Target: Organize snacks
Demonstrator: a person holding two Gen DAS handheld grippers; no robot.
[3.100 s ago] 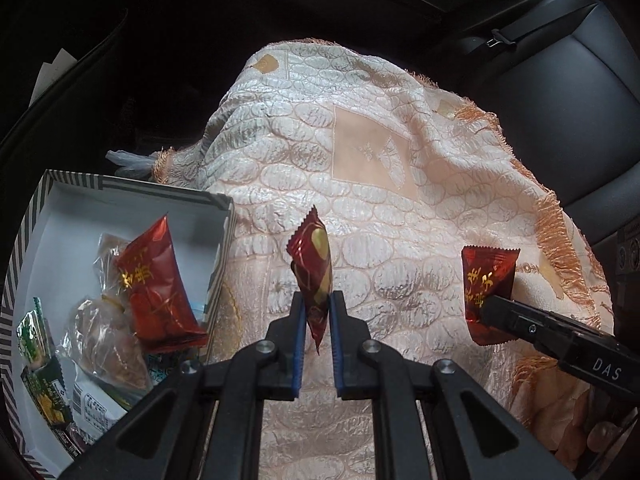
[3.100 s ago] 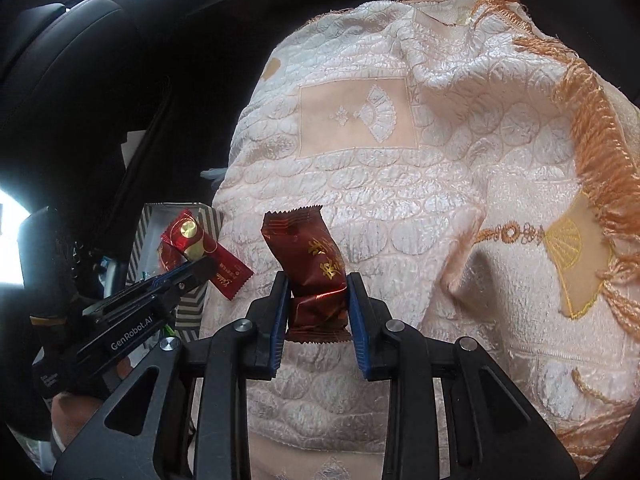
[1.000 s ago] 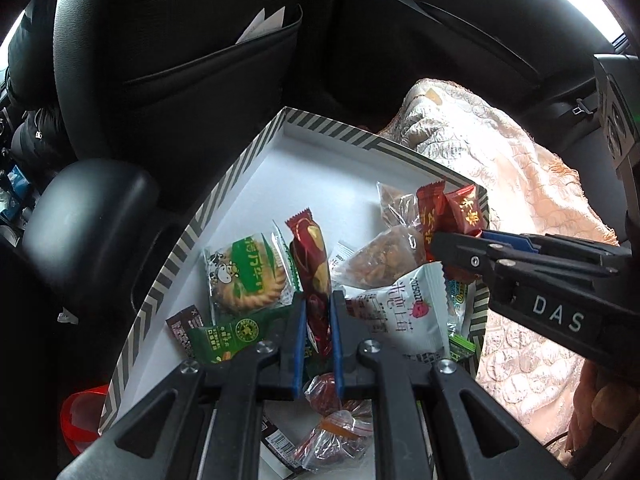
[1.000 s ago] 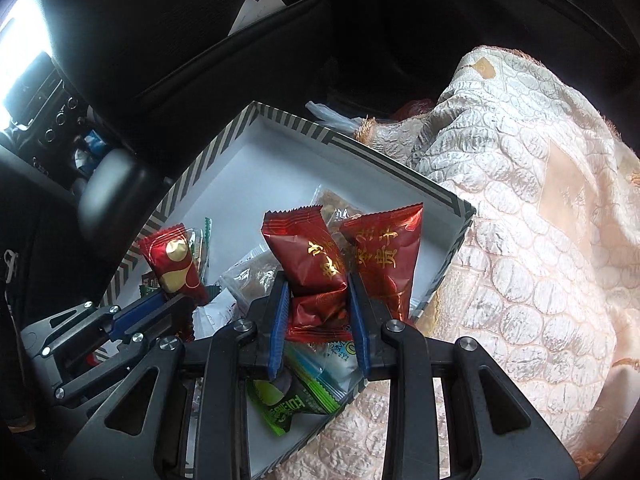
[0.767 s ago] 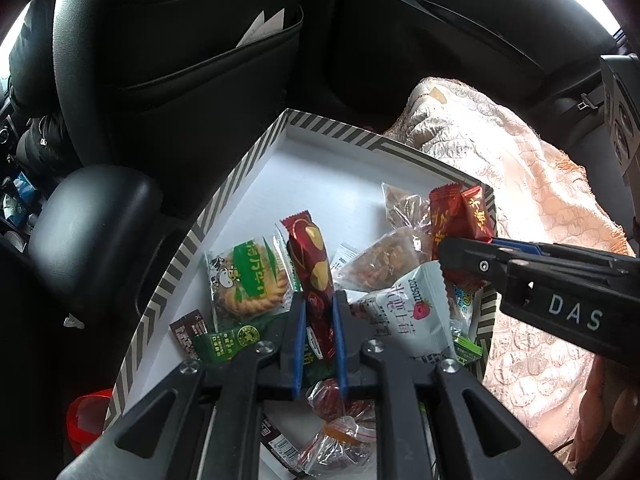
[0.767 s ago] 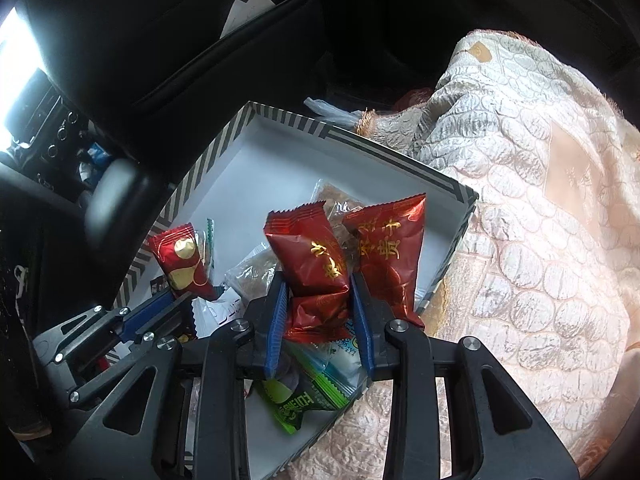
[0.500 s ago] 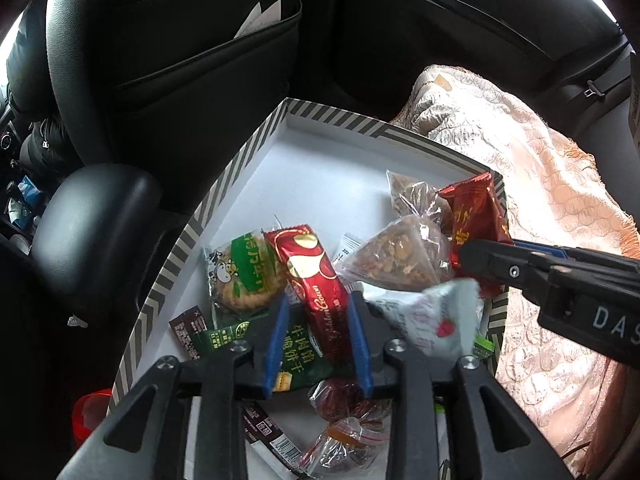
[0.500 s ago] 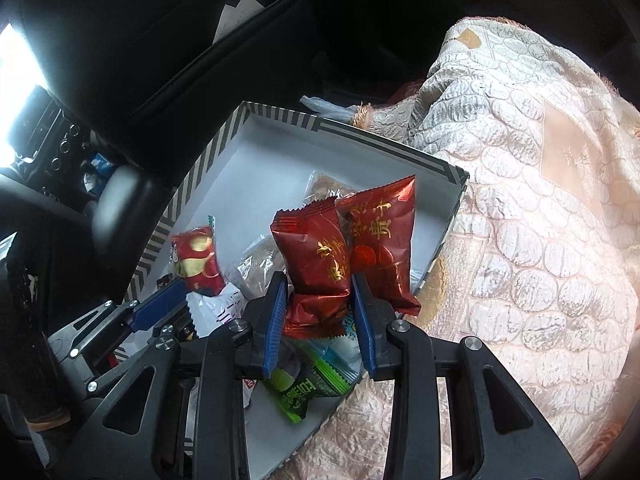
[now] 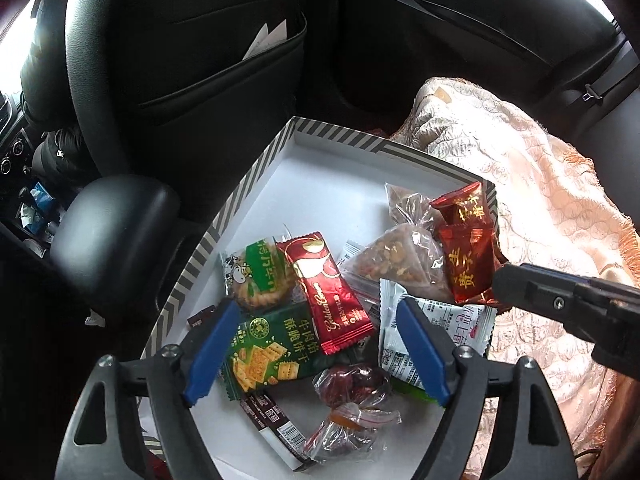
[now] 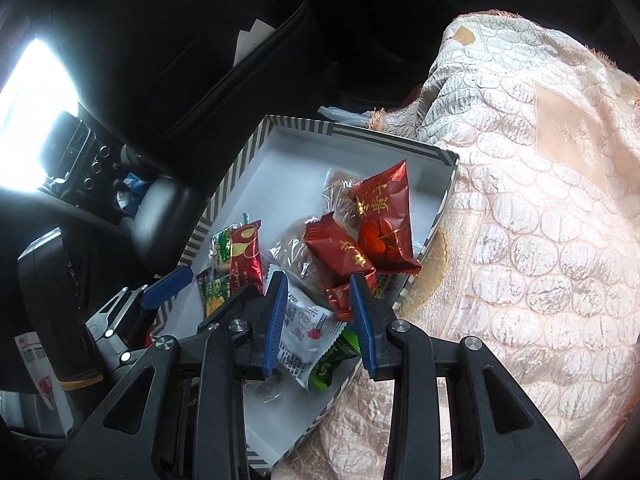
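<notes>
A white box with a striped rim (image 9: 256, 184) (image 10: 244, 160) holds several snack packs. My left gripper (image 9: 316, 344) is open above it; a red Golden Crown bar (image 9: 328, 296) (image 10: 244, 256) lies loose on a green cracker pack (image 9: 268, 344) between its fingers. My right gripper (image 10: 320, 312) is open over the box's right side; a dark red packet (image 10: 340, 252) lies free on the pile just ahead of its fingers, against another red packet (image 10: 384, 216) (image 9: 468, 264). The right gripper also shows in the left wrist view (image 9: 568, 304).
The box sits beside a peach quilted blanket (image 9: 540, 184) (image 10: 540, 200) on a car's back seat. A black front seat back with a pocket (image 9: 200, 64) and a black armrest (image 9: 116, 224) lie to the left. Nut bags (image 9: 400, 256) and a white pack (image 10: 304, 328) fill the box.
Both grippers carried their red snacks from over the blanket to the box. The left opened and dropped the bar. The right has now opened and its packet lies on the pile.
</notes>
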